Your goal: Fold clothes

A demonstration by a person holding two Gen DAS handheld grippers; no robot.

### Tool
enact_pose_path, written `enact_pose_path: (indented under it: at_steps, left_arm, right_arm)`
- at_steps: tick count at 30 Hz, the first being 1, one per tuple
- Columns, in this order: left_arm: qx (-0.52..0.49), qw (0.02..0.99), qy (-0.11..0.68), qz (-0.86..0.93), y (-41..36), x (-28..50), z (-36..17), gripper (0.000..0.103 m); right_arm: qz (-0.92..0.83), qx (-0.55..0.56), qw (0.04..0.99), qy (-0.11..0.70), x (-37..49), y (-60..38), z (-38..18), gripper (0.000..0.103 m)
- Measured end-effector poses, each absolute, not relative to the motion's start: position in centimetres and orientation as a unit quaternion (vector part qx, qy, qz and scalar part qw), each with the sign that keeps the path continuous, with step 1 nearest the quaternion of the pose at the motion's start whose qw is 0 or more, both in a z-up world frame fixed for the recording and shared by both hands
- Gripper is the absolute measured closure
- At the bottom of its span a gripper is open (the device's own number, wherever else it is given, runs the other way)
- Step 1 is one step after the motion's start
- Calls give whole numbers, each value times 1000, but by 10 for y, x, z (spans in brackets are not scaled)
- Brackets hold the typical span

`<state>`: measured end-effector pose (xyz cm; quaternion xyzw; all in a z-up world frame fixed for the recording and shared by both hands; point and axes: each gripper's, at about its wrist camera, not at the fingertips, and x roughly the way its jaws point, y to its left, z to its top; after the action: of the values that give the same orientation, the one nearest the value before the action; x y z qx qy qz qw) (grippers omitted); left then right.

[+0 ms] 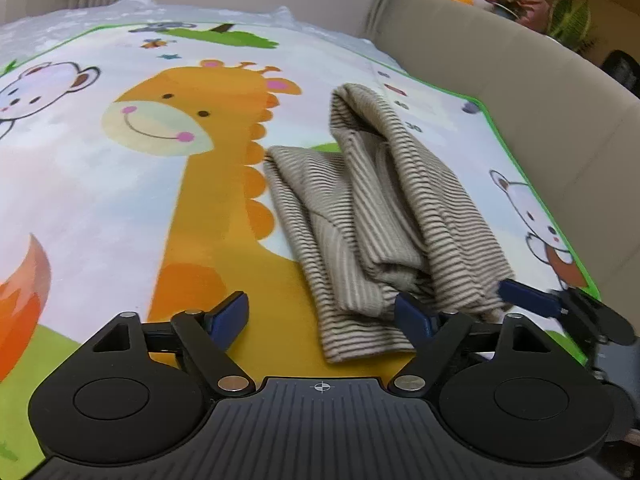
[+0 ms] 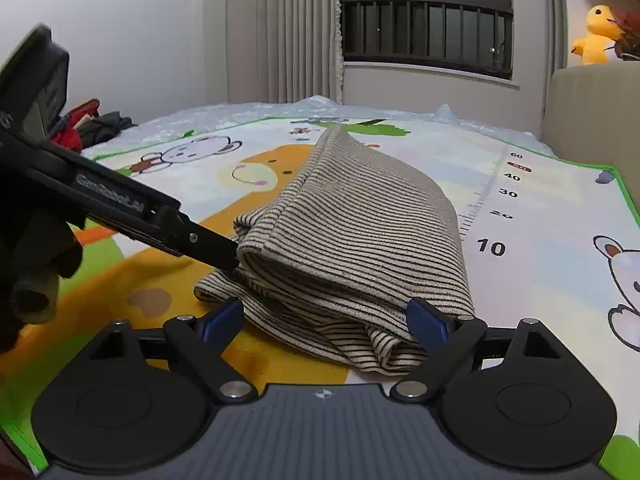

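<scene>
On the cartoon giraffe play mat [image 1: 120, 184] lies the striped garment [image 1: 372, 208], bunched in loose folds near the mat's right edge. The left gripper [image 1: 324, 316] has its fingers spread wide, the right one touching the garment's near hem, gripping nothing. The right gripper [image 2: 324, 318] is likewise wide open, straddling the garment's [image 2: 352, 240] near end.
</scene>
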<state>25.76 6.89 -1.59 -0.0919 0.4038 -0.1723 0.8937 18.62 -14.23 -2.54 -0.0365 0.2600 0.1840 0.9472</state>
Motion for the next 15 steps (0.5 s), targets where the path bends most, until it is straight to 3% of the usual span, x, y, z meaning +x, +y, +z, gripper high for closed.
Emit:
enact_pose_path:
  at_steps: [5, 11, 15]
  left_arm:
    - [-109, 899, 390, -166, 78, 260, -17, 39]
    - [-139, 898, 390, -148, 92, 266, -18, 42]
    - [-132, 897, 397, -145, 95, 267, -24, 42]
  right_arm:
    - [180, -27, 957, 225, 176, -145, -8, 14]
    - [190, 6, 958, 213, 194, -132, 3, 12]
    - [193, -33, 956, 219, 213, -107, -10, 12]
